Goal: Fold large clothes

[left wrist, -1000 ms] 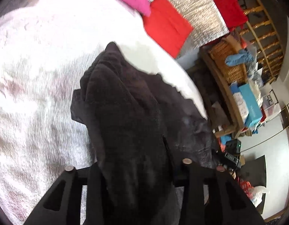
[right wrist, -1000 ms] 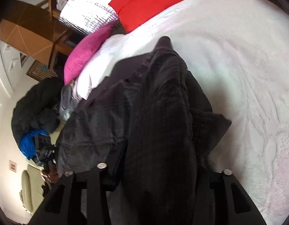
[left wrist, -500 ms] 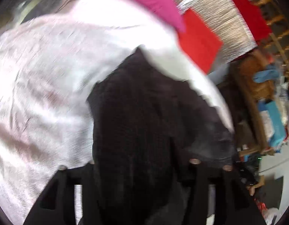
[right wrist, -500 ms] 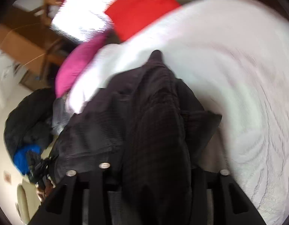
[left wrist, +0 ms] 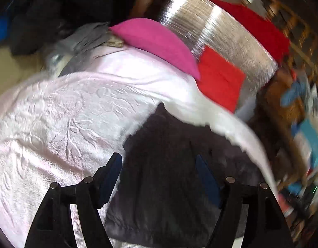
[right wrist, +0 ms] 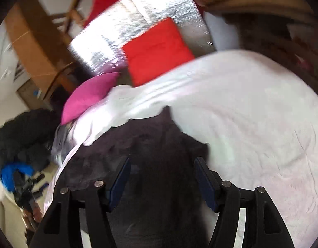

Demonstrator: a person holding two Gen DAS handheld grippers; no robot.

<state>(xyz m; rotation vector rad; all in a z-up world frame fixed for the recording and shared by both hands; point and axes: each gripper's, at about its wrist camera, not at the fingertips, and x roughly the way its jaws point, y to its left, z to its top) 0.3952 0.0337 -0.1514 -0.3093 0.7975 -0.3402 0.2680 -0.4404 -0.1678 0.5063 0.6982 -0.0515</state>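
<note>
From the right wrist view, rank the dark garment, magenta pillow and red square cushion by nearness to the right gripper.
1. Dark garment, lying on the white bedspread between the opening jaws of the right gripper.
2. Magenta pillow, up left.
3. Red square cushion, beyond, by the silver panel.

A: What is seen behind the bed?
B: A silver quilted panel point(left wrist: 218, 39) is stood at the head, with a red cushion point(left wrist: 219, 82) leaned against it and a pink pillow point(left wrist: 156, 41) laid beside.

A: How is the bed covered?
B: A pale embossed bedspread point(left wrist: 55, 111) is spread over it and brightly lit.

A: And to the sides?
B: Wooden furniture point(right wrist: 31, 39) is seen along a pale wall; a dark heap with something blue point(right wrist: 11, 171) is piled on the floor. Cluttered shelving point(left wrist: 299, 107) is blurred.
</note>
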